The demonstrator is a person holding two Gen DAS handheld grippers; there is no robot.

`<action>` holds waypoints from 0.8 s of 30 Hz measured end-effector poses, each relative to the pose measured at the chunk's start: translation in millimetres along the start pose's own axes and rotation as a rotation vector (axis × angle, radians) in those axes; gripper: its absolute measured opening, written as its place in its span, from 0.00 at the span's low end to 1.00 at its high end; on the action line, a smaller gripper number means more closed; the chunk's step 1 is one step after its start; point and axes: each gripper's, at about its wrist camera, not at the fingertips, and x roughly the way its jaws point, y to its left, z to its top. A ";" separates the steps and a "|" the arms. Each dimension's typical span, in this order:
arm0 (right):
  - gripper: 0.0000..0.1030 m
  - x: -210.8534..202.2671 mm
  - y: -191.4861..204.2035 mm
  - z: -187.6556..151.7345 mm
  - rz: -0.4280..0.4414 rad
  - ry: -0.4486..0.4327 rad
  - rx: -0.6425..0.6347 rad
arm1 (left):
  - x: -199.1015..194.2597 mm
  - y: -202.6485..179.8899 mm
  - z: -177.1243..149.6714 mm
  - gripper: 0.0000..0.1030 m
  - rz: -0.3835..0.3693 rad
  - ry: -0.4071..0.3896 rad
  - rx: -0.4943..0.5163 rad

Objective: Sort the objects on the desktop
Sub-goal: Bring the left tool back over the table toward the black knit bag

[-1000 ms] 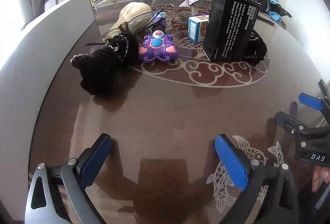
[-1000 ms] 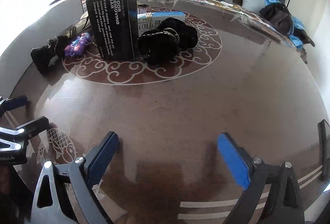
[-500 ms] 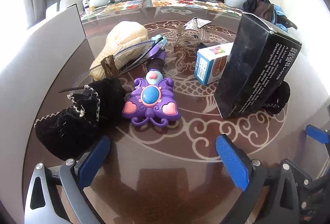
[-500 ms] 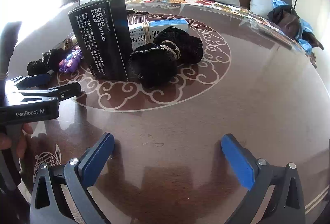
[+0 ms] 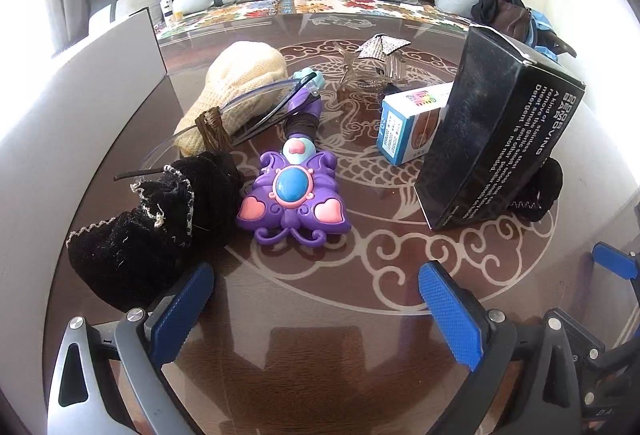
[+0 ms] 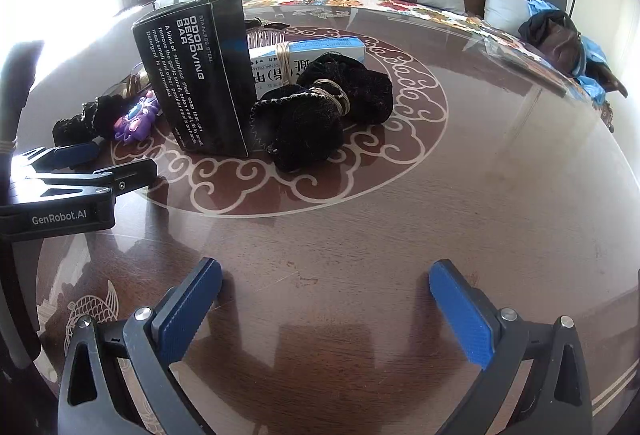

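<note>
The left gripper (image 5: 314,299) had closed on the toy (image 5: 294,201), fingers spread and empty; its left finger risked snagging the black knit (image 5: 152,231).

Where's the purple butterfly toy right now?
In the left wrist view, the purple plastic butterfly toy lies on the brown table, centre-left, touching the black knitted cloth, with the tall black box off to its right.

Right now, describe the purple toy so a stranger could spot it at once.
Start at the tall black box standing on the round table. Look to its left, past the small white-and-blue box, to the black knit bundle. The purple toy lies flat beside that bundle: butterfly-shaped plastic with a blue oval centre and pink hearts, the only brightly coloured thing there.
</note>
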 end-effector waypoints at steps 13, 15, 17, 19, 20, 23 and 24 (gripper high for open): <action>1.00 -0.5 0.6 -0.3 0.000 0.000 -0.001 | -0.9 -0.5 -1.5 1.00 0.000 -0.001 0.000; 1.00 -0.7 0.6 -0.7 0.000 0.000 -0.001 | -0.7 -0.5 -1.2 1.00 0.000 -0.001 0.000; 1.00 -0.6 0.7 -0.7 0.000 -0.001 -0.001 | -0.9 -0.7 -1.6 1.00 0.000 -0.001 0.000; 1.00 -0.6 0.7 -0.8 0.000 -0.001 -0.001 | -0.7 -0.8 -1.4 1.00 0.000 -0.001 0.000; 1.00 -0.6 0.7 -0.8 0.000 -0.001 -0.001 | -0.3 -0.5 -0.9 1.00 0.000 -0.001 0.000; 1.00 -0.5 0.8 -0.7 0.000 -0.001 -0.001 | -0.4 -0.6 -1.0 1.00 0.000 -0.001 0.000; 1.00 -0.6 0.8 -0.8 0.000 -0.001 -0.001 | -0.3 -0.5 -0.9 1.00 0.000 -0.001 0.000</action>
